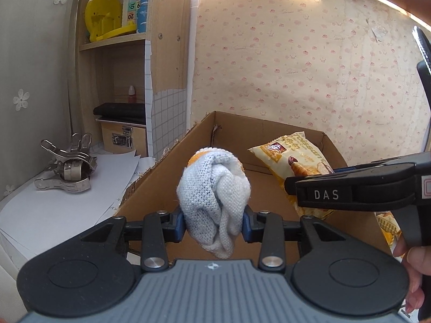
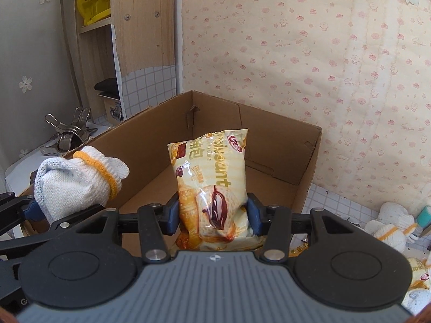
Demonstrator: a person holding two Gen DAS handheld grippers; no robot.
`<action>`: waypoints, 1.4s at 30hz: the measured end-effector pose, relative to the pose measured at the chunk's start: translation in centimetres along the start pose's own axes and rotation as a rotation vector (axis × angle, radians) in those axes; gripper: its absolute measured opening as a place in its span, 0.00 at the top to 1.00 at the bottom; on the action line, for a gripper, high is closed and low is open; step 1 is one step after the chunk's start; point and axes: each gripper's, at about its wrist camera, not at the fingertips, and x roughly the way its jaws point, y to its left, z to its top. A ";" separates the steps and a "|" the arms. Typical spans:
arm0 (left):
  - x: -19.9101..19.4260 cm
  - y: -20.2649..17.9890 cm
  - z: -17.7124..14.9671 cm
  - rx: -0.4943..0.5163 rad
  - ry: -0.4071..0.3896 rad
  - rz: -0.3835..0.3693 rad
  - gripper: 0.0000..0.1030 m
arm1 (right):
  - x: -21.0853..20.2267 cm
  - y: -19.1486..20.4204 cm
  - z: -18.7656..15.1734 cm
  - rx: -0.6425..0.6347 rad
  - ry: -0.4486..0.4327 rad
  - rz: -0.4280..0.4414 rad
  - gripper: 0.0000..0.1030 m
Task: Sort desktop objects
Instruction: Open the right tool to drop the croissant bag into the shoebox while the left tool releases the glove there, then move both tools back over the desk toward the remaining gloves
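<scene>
My left gripper [image 1: 214, 224] is shut on a rolled white knit glove [image 1: 212, 196] with an orange cuff, held over the near left wall of an open cardboard box [image 1: 237, 123]. My right gripper [image 2: 212, 216] is shut on a yellow croissant snack packet [image 2: 212, 188], upright above the same box [image 2: 280, 129]. The glove [image 2: 75, 185] shows at the left in the right wrist view. The packet [image 1: 293, 161] and the right tool's body appear at the right in the left wrist view. The box floor looks bare where visible.
Metal clips [image 1: 67, 169] lie on white paper [image 1: 54, 210] left of the box. A wooden shelf unit [image 1: 121, 40] holds a yellow plastic item and a small latched case. More rolled gloves [image 2: 390, 228] and another packet [image 2: 417, 271] lie right of the box. A hand [image 1: 412, 269] grips the right tool.
</scene>
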 end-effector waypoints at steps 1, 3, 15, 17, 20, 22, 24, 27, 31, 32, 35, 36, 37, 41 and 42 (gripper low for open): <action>0.0 0.0 0.1 0.001 0.000 0.003 0.60 | -0.1 0.1 0.0 -0.007 -0.006 -0.006 0.48; 0.1 0.0 0.2 0.002 0.001 0.012 0.60 | -0.4 0.1 0.1 -0.009 -0.012 0.002 0.47; -0.4 -0.3 0.5 0.000 -0.003 0.031 0.45 | -4.4 -0.5 -0.2 -0.001 -0.100 -0.010 0.34; -0.5 -0.4 0.5 0.003 -0.006 0.047 0.33 | -5.2 -0.8 -0.3 -0.002 -0.113 -0.010 0.34; -0.9 -0.6 0.7 0.004 -0.017 0.053 0.28 | -6.3 -1.1 -0.6 -0.014 -0.126 -0.033 0.34; -1.1 -0.7 0.8 0.006 -0.021 0.059 0.23 | -7.0 -1.6 -0.9 0.000 -0.135 -0.023 0.34; -1.3 -0.8 0.9 0.009 -0.027 0.071 0.20 | -7.6 -1.9 -1.2 0.007 -0.144 -0.027 0.34; -1.5 -1.0 1.0 0.012 -0.029 0.079 0.17 | -8.4 -2.5 -1.7 0.016 -0.152 -0.029 0.34; -2.2 -1.4 1.0 0.015 -0.041 0.066 0.17 | -9.4 -2.9 -2.2 0.012 -0.163 -0.043 0.34; -2.4 -1.6 1.0 0.019 -0.045 0.064 0.17 | -9.7 -3.0 -2.4 0.011 -0.168 -0.047 0.34; -3.3 -2.3 0.8 0.024 -0.061 0.036 0.17 | -10.7 -3.6 -3.0 0.018 -0.183 -0.052 0.34; -3.8 -2.6 0.7 0.024 -0.070 0.019 0.17 | -11.2 -3.9 -3.4 0.020 -0.188 -0.055 0.34; -4.2 -2.8 0.5 0.023 -0.078 0.004 0.17 | -11.7 -4.2 -3.8 0.019 -0.192 -0.068 0.34; -6.3 -4.7 -0.3 0.043 -0.118 -0.068 0.17 | -13.5 -5.7 -5.6 0.032 -0.198 -0.116 0.33; -6.8 -5.3 -0.5 0.047 -0.126 -0.085 0.17 | -13.9 -6.2 -6.1 0.041 -0.199 -0.122 0.33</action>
